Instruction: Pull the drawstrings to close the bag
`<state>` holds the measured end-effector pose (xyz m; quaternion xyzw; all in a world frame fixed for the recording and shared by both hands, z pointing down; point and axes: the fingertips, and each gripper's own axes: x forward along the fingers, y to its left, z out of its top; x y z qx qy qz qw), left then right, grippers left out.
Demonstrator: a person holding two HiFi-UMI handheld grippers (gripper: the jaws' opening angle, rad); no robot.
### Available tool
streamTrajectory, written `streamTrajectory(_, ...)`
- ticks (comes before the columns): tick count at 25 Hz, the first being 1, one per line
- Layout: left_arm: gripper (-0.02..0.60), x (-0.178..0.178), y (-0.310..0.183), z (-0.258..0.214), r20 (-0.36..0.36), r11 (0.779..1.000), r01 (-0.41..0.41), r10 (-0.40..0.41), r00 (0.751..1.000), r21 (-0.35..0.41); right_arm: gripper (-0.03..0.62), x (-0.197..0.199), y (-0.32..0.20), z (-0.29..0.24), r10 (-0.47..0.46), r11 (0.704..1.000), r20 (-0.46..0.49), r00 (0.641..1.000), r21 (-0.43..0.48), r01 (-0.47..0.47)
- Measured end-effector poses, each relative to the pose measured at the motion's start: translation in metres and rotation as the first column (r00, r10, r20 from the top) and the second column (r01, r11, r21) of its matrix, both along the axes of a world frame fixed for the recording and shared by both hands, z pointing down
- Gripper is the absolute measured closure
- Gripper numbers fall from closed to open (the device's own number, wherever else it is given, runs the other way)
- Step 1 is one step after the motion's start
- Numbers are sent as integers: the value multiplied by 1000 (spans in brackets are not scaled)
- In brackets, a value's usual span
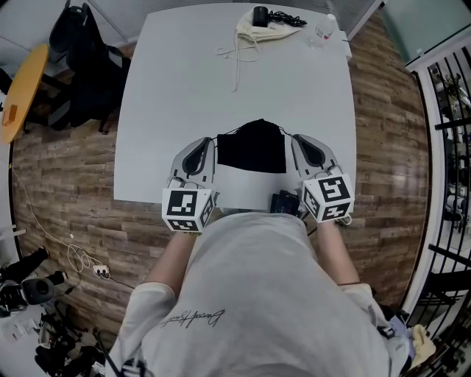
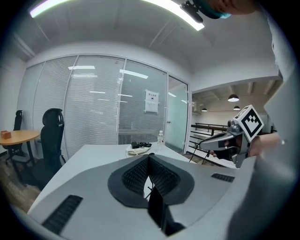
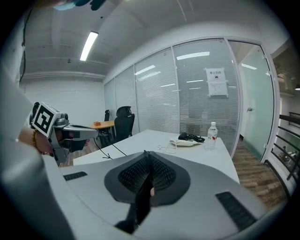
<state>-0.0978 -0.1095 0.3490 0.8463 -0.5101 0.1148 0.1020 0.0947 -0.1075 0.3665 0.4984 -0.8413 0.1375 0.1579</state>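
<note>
A black drawstring bag [image 1: 252, 149] lies on the white table [image 1: 176, 96] near its front edge, between my two grippers. Thin black drawstrings run from the bag's gathered top out to each side. My left gripper [image 1: 208, 141] is just left of the bag, shut on the left drawstring. In the left gripper view its jaws [image 2: 149, 158] are pressed together with a black strip [image 2: 155, 206] hanging from them. My right gripper [image 1: 296, 140] is just right of the bag, and its jaws [image 3: 146, 154] are likewise shut on a black strip [image 3: 139, 204]. The bag itself is hidden in both gripper views.
At the table's far edge lie a beige bag [image 1: 259, 31] with pale cords [image 1: 237, 55], a black object [image 1: 261, 15] and a water bottle [image 1: 324, 29]. A black office chair [image 1: 81, 51] and a round wooden table [image 1: 22, 88] stand at the left. A railing [image 1: 449, 147] runs along the right.
</note>
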Motion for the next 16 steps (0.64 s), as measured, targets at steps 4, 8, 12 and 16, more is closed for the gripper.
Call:
streamTrajectory(4,568,-4,-2,0,3,1000,1,-1,1000,0,571,0,-3,-1,3,1000,0,1000,0,-3)
streamTrajectory(8,568,-4,-4,0,3,1000,1,-1,1000,-2,571,1,-5,0,0,1000,-4,1000,-1,0)
streamTrajectory(12,568,-5,-3,0,1,1000,-3,3,1000,-3,571,4,-4,1,7,1000,-9,1000,-5,-7)
streamTrajectory(16,569,-8,-2,-1,-3,1000,-1,1,1000,-6,571,5,-3,2,12,1000,-12,1000,-8,-12)
